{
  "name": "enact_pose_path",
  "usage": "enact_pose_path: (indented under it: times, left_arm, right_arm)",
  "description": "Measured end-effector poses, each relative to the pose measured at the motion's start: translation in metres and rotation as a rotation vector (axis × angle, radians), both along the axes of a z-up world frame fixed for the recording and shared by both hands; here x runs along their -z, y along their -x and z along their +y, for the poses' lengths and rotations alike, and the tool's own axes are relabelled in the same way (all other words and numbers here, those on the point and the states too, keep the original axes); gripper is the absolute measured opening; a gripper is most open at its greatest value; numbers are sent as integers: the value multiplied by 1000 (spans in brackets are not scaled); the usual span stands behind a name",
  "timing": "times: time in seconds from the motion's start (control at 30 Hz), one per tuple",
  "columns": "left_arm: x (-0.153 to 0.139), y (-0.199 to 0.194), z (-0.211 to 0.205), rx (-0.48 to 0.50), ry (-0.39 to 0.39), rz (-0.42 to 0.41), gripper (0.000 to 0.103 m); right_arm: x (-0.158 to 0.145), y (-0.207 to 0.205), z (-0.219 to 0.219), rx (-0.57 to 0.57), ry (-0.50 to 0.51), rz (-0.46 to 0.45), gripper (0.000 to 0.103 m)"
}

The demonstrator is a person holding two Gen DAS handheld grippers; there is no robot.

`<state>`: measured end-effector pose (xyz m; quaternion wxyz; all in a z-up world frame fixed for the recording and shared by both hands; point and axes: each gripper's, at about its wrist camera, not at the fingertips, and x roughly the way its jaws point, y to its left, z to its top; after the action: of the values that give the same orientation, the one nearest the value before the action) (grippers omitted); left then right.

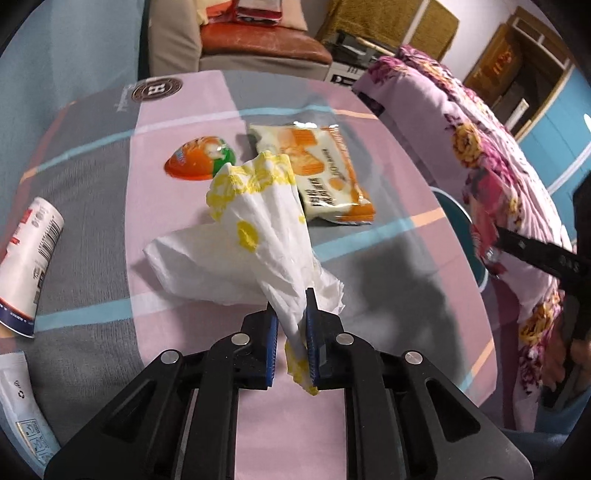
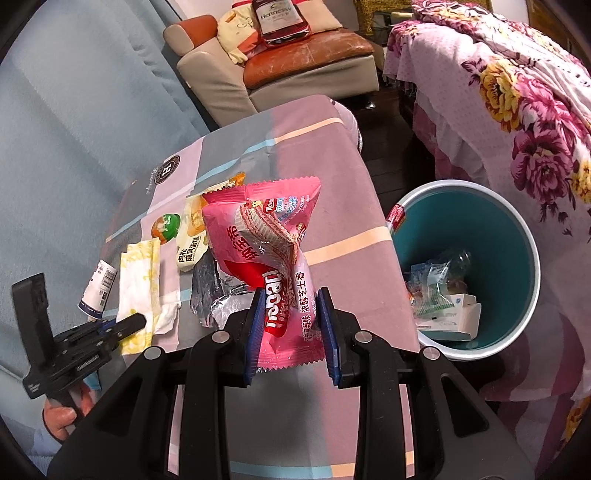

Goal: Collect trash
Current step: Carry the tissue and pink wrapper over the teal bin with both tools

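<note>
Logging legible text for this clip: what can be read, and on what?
"Hennessy": red bottle-shaped cushion on the sofa.
"H": round brown emblem on the pink-grey tablecloth.
Chinese print on the pink wafer wrapper in the right gripper: not transcribed.
White tube: barcode only, print too small.

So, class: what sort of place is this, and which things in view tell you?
Probably a lived-in home room, a bedroom or sitting room: a sofa, a bed under a flowered blanket, and a bin beside a cloth-covered table.
</note>
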<state>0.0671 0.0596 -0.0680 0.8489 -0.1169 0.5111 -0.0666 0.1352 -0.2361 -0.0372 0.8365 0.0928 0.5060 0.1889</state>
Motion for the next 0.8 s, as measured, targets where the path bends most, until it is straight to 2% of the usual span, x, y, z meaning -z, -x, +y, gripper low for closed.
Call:
enact_pose_path:
  times: [0.07,0.13,0.2,0.23,0.5,0.6,0.73,0.77,0.8]
  left_arm:
    - [0,-3,4,-14,2,0,16]
    - [-3,-3,7,-20,-4,-14,24]
    - [-6,-3,8,-31,-30,-27,44]
    - [-6,-2,9,-35,-33,-32,45]
    - [-6,-11,4,-20,-66,-52,45]
    - [-2,-19,-2,3,-63,-40,45]
    - [12,-29,-18,48,-103,12,45]
    - [16,-30,-20,54,-105,24,39]
    - [17,-30,-22,56,-111,27,18]
  right_arm:
    - [0,1,-1,0,0,1,27]
    - [0,1,-2,1,-1,3,27]
    - [1,1,-2,4,-3,5,27]
    - [2,1,-2,4,-4,6,27]
    - [4,1,1,-1,-1,12,27]
    - [5,1,0,4,0,16,27]
    - [8,1,-4,17,3,22,27]
    - [8,0,-5,20,4,23,27]
    - [8,1,-6,21,4,23,27]
